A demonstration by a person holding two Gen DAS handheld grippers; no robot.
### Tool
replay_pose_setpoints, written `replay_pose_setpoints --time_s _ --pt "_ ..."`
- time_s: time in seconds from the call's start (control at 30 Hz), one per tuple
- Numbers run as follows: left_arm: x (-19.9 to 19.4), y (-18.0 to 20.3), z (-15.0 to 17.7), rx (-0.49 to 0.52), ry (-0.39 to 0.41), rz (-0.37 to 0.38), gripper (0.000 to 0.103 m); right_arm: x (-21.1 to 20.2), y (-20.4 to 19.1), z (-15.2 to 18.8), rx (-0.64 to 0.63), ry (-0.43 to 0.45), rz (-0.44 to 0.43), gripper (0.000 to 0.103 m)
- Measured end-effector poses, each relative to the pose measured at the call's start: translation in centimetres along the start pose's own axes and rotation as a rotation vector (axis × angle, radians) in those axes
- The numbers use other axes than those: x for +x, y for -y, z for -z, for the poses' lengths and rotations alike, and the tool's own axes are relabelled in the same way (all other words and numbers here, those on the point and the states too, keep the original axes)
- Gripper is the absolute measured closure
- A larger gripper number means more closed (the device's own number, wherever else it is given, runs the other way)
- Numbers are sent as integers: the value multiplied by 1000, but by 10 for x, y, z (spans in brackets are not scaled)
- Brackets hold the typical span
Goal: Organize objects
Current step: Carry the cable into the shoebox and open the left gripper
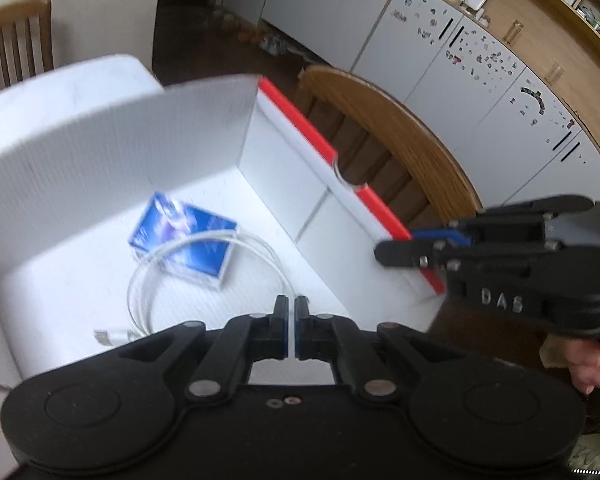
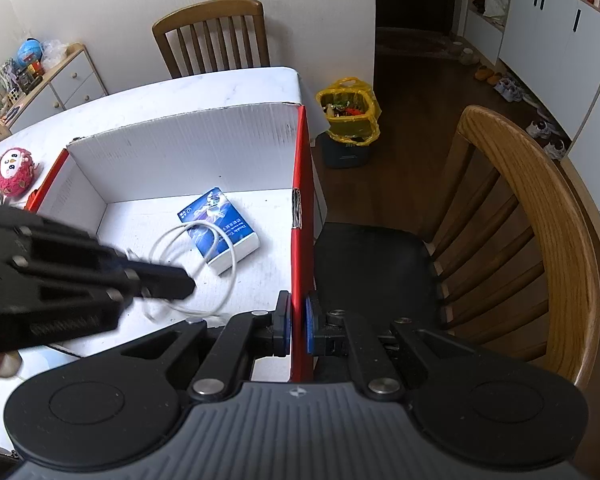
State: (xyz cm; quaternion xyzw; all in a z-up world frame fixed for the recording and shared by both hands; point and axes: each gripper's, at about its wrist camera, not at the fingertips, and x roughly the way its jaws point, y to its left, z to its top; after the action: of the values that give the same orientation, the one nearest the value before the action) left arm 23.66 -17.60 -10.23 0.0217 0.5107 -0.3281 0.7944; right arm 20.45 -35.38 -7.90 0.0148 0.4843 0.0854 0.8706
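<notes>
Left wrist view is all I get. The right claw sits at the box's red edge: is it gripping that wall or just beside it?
Observer: Gripping. The right claw is shut on the red side wall of the cardboard box, with one pad inside and one outside.
Operator: Is anything on the table outside the box?
Observer: Yes, a red plush toy sits on the white table, past the box's opposite side wall.
Operator: And on the floor past the red wall?
Observer: A yellow bag of odds and ends stands there on a dark bin.
</notes>
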Motion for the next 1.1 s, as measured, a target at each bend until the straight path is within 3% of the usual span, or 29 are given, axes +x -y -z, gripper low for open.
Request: replay_pose_setpoints --time_s 0.3,0.43,0.7,1.1 --pt "-5 7 11 16 2 1 98 0 1 0 -3 -1 -1 96" --pt "-14 11 14 21 21 -21 91 1 -2 1 -10 -3 6 96" --pt "-40 12 19 28 79 -84 86 1 -5 1 -20 -5 16 96" --pt "-82 -8 29 -15 187 -208 54 0 -10 0 -34 -4 36 96"
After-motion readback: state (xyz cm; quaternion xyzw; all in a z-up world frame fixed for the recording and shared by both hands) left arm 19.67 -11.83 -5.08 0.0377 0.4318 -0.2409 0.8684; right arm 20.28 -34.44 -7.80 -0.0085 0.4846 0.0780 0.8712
